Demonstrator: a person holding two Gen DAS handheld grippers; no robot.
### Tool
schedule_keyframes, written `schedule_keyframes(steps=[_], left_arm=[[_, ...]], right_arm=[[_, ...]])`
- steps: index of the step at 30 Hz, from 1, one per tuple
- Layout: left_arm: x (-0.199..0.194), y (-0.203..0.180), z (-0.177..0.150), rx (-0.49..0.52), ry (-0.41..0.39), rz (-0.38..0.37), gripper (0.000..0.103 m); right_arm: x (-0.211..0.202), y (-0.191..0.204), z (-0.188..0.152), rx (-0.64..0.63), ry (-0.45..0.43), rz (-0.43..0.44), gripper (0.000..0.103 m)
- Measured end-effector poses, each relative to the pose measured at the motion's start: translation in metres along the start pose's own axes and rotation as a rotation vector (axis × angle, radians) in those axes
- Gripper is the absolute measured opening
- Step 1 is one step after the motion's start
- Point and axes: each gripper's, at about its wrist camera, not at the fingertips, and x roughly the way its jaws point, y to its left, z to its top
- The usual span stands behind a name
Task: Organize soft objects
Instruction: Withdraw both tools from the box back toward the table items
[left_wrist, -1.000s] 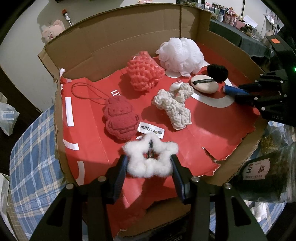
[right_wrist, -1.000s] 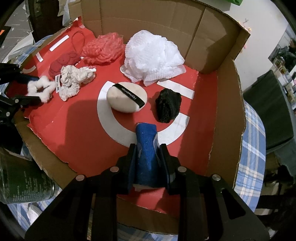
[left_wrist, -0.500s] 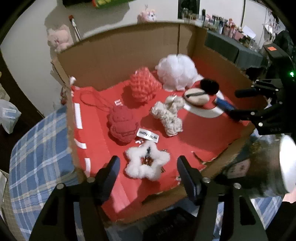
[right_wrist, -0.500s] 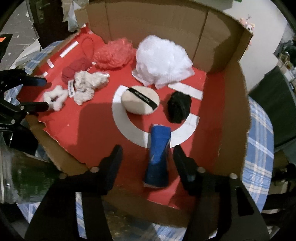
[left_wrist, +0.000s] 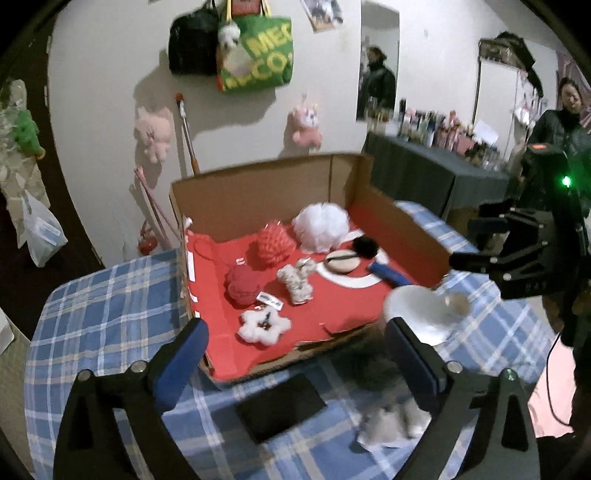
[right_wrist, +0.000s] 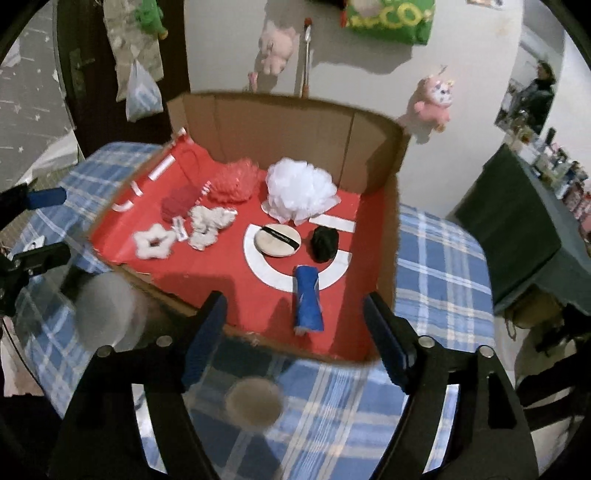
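So both grippers are up over the near edge of the cardboard box (left_wrist: 258, 184) on the plaid surface (left_wrist: 103, 302), and all the soft stuff sits on its red floor. The left gripper (left_wrist: 295, 354) has its fingers spreading wide with nothing between them; the white fluffy star (left_wrist: 263, 325) lies loose just past them. Same for the right gripper (right_wrist: 295, 325): fingers opening, empty, with the blue roll (right_wrist: 308, 299) lying free just ahead. Only the left view shows a dark phone-like slab (left_wrist: 280, 406) on the cloth. The right view gives a clearer look at the round puff (right_wrist: 277, 240) beside the black pom (right_wrist: 324, 243).
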Motion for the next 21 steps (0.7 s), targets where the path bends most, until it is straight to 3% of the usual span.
schedule_keyframes(steps=[5, 10, 21], left_arm=[[-0.038, -0.019, -0.022, -0.011, -0.098, 0.017, 0.103], [-0.049, -0.029, -0.052, -0.053, -0.125, 0.007, 0.103], [-0.044, -0.040, -0.109, -0.134, -0.127, 0.031, 0.103]], right_arm=[[-0.049, 0.020, -0.026, 0.006, -0.092, -0.027, 0.084], [-0.077, 0.037, -0.057, 0.016, -0.165, -0.035, 0.089], [-0.070, 0.060, -0.125, 0.106, -0.187, -0.036, 0.090]])
